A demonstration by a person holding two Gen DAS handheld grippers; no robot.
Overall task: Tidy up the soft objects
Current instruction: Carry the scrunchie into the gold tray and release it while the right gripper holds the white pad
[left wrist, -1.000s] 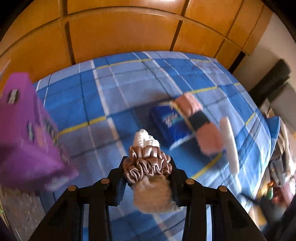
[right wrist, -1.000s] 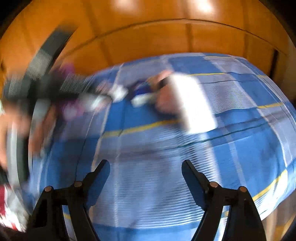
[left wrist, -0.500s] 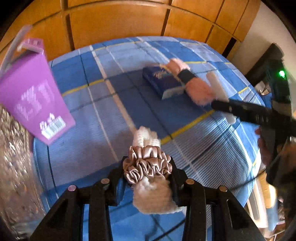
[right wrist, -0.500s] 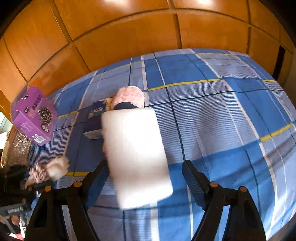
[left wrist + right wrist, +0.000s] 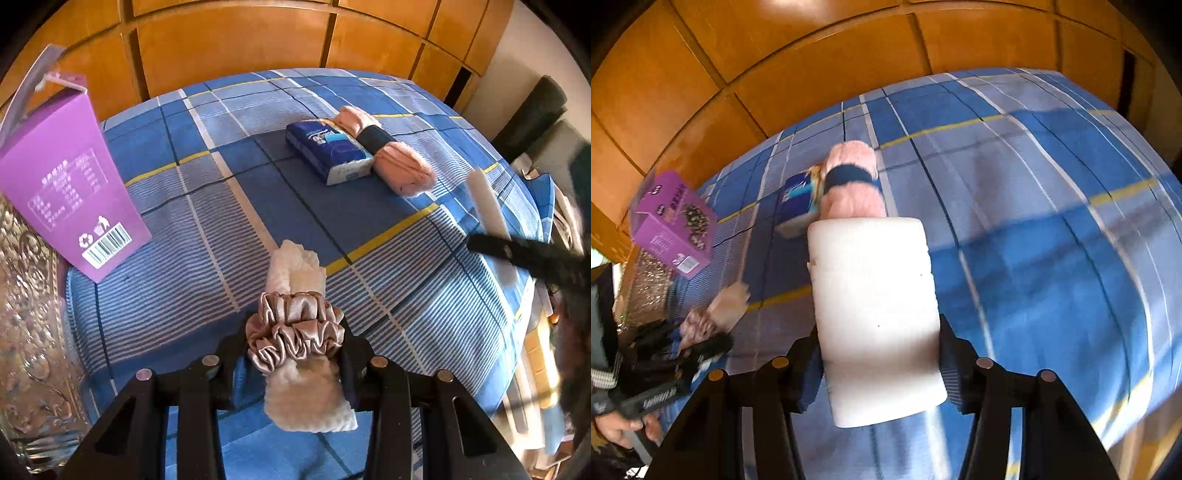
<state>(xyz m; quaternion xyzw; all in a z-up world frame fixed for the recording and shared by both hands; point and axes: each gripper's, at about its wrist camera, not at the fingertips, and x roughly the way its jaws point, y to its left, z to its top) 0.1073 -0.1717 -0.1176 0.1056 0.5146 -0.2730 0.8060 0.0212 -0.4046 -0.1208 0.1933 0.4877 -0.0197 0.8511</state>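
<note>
My left gripper [image 5: 293,350] is shut on a cream rolled cloth [image 5: 295,269] with a beige satin scrunchie [image 5: 295,328] around it, held just above the blue plaid bed cover [image 5: 207,221]. The jaws of my right gripper [image 5: 879,343] are closing on a white foam block [image 5: 871,280], and both pads touch its sides. From the left wrist view that block [image 5: 487,206] shows edge-on at the right. Farther back lie a pink fluffy roll with a dark band [image 5: 388,155] [image 5: 853,184] and a blue tissue pack [image 5: 328,151] [image 5: 796,199], side by side.
A purple carton [image 5: 66,184] [image 5: 674,229] stands at the bed's left edge beside a patterned silver surface [image 5: 26,314]. Wooden panels [image 5: 236,48] close off the far side. Clutter and a dark chair [image 5: 532,114] lie off the bed's right edge.
The right gripper came over the white block and its jaws narrowed onto the block's sides. The left gripper shifted across the bed with the cloth roll, then held still.
</note>
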